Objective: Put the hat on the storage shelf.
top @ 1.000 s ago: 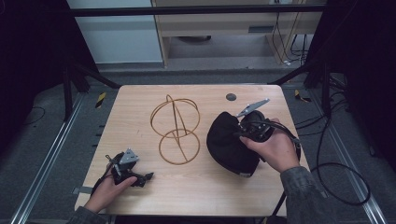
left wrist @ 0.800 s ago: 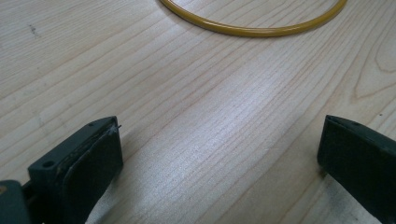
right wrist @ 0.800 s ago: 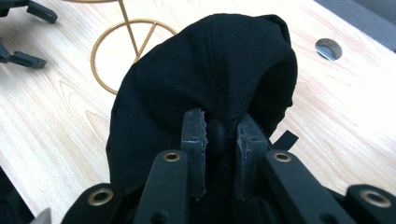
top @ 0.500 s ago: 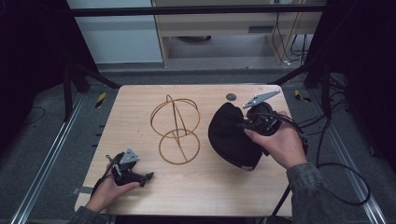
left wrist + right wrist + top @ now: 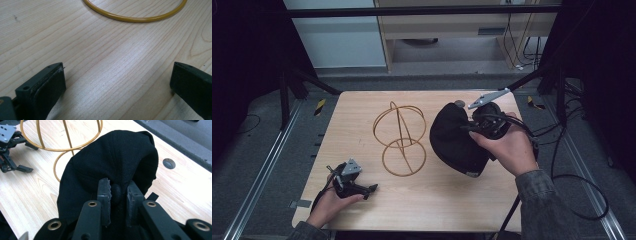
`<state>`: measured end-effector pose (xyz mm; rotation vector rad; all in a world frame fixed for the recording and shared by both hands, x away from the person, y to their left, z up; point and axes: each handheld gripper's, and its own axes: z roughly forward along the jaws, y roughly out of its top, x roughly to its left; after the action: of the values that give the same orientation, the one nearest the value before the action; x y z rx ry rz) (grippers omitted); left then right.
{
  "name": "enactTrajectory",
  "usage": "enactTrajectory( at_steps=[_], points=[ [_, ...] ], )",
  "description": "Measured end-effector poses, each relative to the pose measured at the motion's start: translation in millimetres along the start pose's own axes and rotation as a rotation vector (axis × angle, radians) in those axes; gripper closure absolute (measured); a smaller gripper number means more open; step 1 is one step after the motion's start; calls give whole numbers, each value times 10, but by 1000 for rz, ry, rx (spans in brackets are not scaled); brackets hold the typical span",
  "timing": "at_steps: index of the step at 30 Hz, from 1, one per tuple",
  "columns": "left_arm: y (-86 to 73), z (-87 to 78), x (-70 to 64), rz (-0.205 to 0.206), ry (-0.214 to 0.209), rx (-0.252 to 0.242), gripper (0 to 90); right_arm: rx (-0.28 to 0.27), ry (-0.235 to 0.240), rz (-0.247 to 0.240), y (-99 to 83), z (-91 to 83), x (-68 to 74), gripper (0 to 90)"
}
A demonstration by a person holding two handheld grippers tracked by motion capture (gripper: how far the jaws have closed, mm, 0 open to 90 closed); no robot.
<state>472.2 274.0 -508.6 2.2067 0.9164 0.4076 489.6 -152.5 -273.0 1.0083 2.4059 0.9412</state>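
Lifted further, black cap [image 5: 112,167] hangs pinched in right gripper [image 5: 118,192].

The yellow wire stand [image 5: 135,18] is cut off by the left gripper view's top edge.

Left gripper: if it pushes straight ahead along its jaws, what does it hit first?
Probably the base ring of the gold wire stand. The left gripper is open, with bare table between its jaws and the ring ahead; depth is unclear.
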Motion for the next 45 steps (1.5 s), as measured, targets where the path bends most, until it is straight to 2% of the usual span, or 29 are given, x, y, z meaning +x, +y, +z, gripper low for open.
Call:
enactTrajectory(
  at_steps=[9, 13, 18, 20, 27, 28, 32, 36, 45],
  points=[
    [22, 20, 2, -2, 2, 2, 0, -10, -9, -14, 90, -89, 24, 773],
    [11, 8, 19, 13, -13, 3, 0, -13, -13, -22, 153, -143, 21, 773],
    [6, 5, 14, 11, -11, 2, 0, -51, -28, -33, 214, -246, 15, 771],
    [4, 3, 11, 10, -10, 2, 0, -83, -30, -37, 264, -333, 14, 771],
    [-5, -6, -3, 12, -13, 1, 0, -126, -46, -34, 357, -464, 2, 772],
    [-6, -6, -3, 13, -13, 1, 0, -136, -54, -54, 382, -498, 13, 771],
    [1, 0, -3, 12, -14, 1, 0, -140, -52, -64, 428, -518, 23, 772],
    [2, 1, -10, 12, -12, 2, 0, -152, -40, -41, 527, -525, -10, 773],
    [-3, -5, -16, 18, -18, 2, 0, -180, -39, -35, 690, -538, 17, 773]
  ],
)
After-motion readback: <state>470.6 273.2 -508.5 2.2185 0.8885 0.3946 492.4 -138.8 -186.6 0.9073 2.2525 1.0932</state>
